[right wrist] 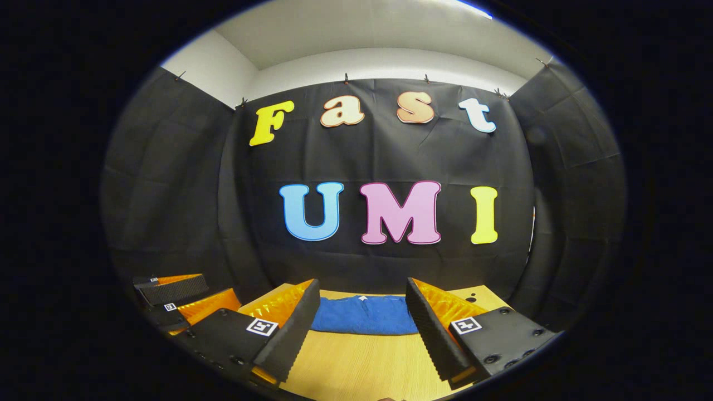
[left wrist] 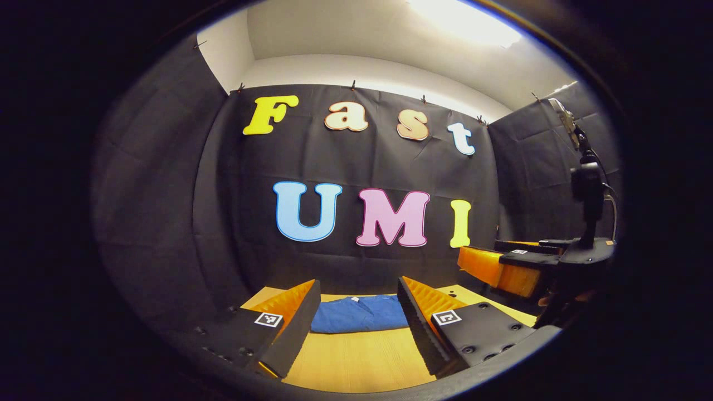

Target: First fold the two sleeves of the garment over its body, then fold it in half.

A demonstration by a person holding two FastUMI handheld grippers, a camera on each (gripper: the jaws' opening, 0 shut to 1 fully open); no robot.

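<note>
Left gripper point(left wrist: 356, 317) open, above wooden table point(left wrist: 356, 362); square marker tags on both fingers, unreadable. Blue garment point(left wrist: 359, 314) folded flat at table's far edge, bare wood before it. Right gripper point(left wrist: 501, 267) off right. Right gripper view: right gripper point(right wrist: 362, 320) spread wide, empty; garment point(right wrist: 365, 315) ahead; left gripper point(right wrist: 178, 303) lower left.

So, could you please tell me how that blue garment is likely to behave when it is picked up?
The blue garment lies flat and soft-edged on the wooden table, so it is probably floppy and would drape from a pinch. It looks thin, so likely light. Pushed, it would probably bunch rather than slide whole.
</note>
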